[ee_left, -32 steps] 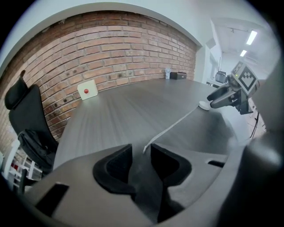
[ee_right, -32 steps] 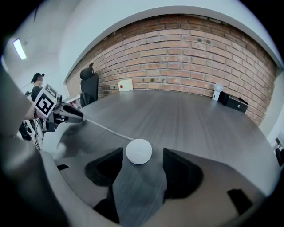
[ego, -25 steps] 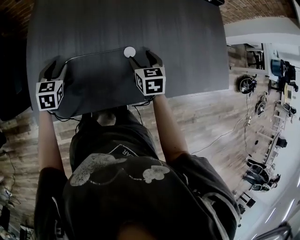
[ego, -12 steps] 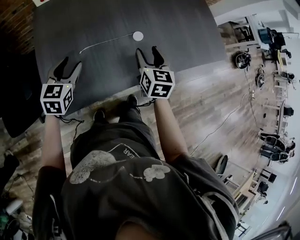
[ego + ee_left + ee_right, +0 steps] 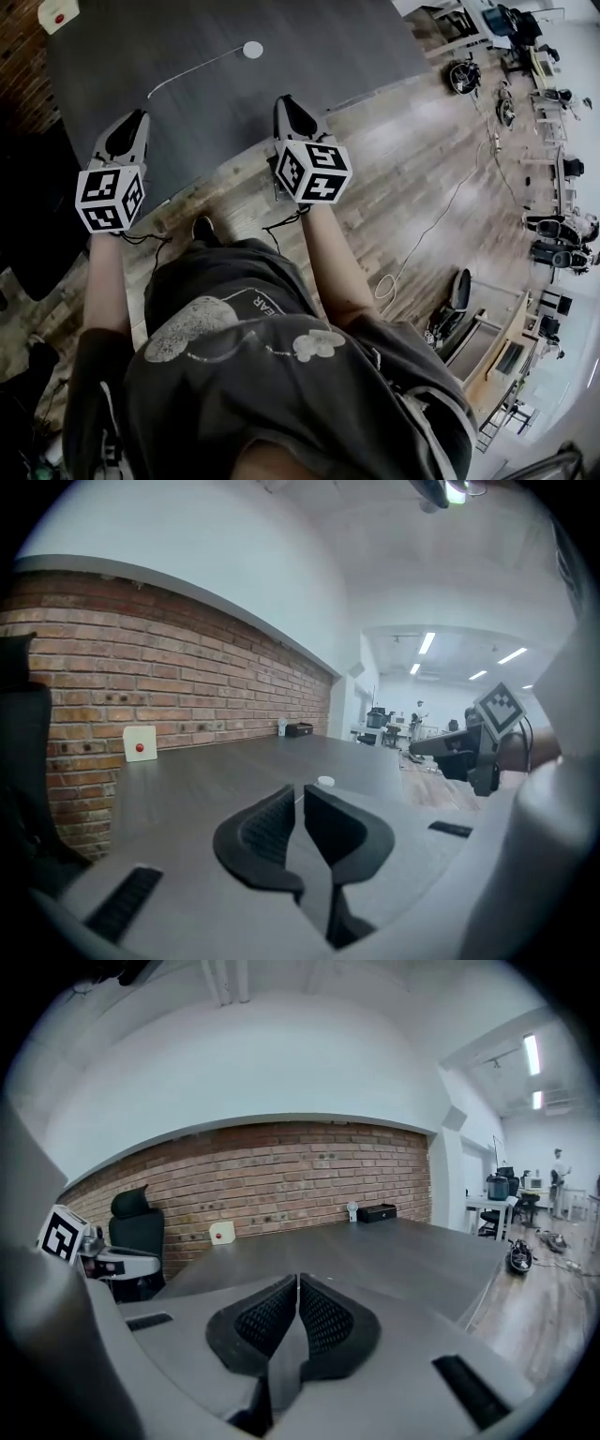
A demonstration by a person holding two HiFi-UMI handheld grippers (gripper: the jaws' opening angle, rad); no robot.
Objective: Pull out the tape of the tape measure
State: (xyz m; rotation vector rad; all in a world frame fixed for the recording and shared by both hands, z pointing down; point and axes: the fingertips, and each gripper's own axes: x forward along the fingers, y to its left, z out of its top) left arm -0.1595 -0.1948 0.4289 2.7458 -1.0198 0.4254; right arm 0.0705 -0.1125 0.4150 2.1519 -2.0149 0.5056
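Observation:
The tape measure's round white case (image 5: 251, 49) lies on the dark table (image 5: 337, 47), and its thin tape (image 5: 192, 68) runs out from it toward the left. In the left gripper view the case (image 5: 325, 781) shows small, just beyond the jaws. My left gripper (image 5: 131, 127) hangs over the table's near edge, well back from the tape's end. Its jaws (image 5: 300, 794) have just been closing and stand shut, with nothing between them. My right gripper (image 5: 291, 105), also back from the case, is shut (image 5: 297, 1283) and empty.
A white box with a red button (image 5: 56, 14) sits at the table's far left corner by the brick wall (image 5: 112, 658). A black office chair (image 5: 136, 1232) stands at the table's left. Wooden floor with a loose cable (image 5: 412, 253) lies to the right.
Both grippers have drawn back from the tape measure toward the person and risen. Both sets of jaws, open earlier, have closed empty. The tape measure stays on the table.

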